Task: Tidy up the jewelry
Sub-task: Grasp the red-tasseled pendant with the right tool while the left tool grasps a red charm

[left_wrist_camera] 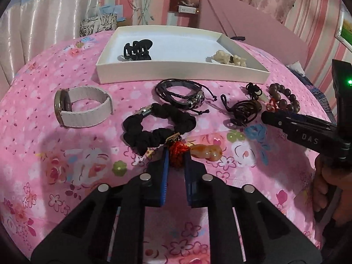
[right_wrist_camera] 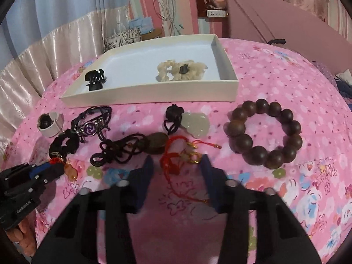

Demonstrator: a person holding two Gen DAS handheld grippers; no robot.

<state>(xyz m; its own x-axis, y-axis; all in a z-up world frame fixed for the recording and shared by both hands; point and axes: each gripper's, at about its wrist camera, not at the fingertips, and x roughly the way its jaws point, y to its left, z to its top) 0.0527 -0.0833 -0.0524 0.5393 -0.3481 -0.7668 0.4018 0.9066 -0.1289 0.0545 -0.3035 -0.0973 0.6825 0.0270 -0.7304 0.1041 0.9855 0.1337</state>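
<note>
The left gripper (left_wrist_camera: 176, 154) is clamped on the red tassel (left_wrist_camera: 177, 151) of the orange pendant (left_wrist_camera: 205, 153), which lies on the pink floral cloth (left_wrist_camera: 66, 154) just beside the black scrunchie (left_wrist_camera: 154, 127). The right gripper (right_wrist_camera: 176, 165) straddles the red cord charm (right_wrist_camera: 182, 158), jaws apart on either side, pads clear of it. The bead bracelet (right_wrist_camera: 265, 134) sits to its right. Behind, the white tray (right_wrist_camera: 154, 96) holds a black claw clip (right_wrist_camera: 95, 80) and a cream scrunchie (right_wrist_camera: 181, 70). A watch (left_wrist_camera: 82, 106) lies far left.
</note>
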